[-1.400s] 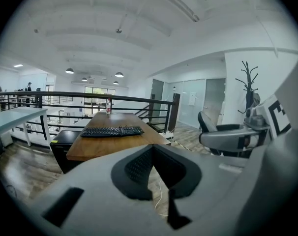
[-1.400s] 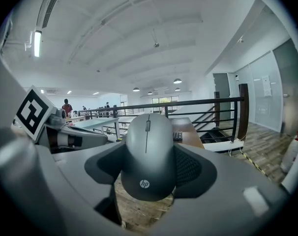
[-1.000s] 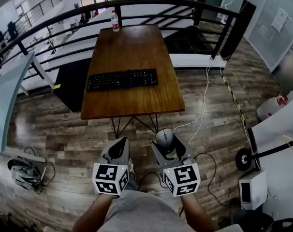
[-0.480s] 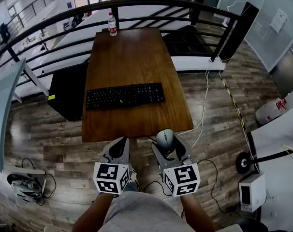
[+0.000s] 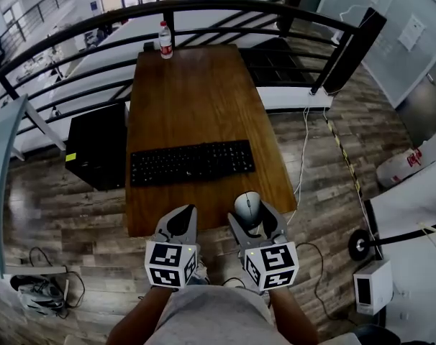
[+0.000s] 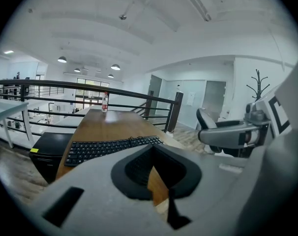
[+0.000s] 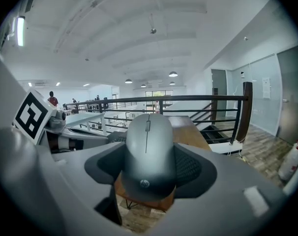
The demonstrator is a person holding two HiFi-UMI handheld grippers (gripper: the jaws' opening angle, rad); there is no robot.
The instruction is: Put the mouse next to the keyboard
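A grey mouse [image 5: 247, 207] [image 7: 149, 151] sits between the jaws of my right gripper [image 5: 252, 218], which is shut on it just past the near edge of the wooden table [image 5: 196, 99]. The black keyboard [image 5: 192, 162] [image 6: 109, 147] lies across the table's near half, ahead and left of the mouse. My left gripper [image 5: 179, 223] hangs beside the right one at the table's near edge, its jaws closed together with nothing between them.
A water bottle [image 5: 164, 40] stands at the table's far edge by a black railing [image 5: 225, 6]. A black computer tower [image 5: 96, 146] sits on the floor left of the table. Cables [image 5: 304, 157] trail on the floor at right.
The table and keyboard have drawn closer and lower in the head view; both grippers now reach the table's near edge, with the mouse still held.
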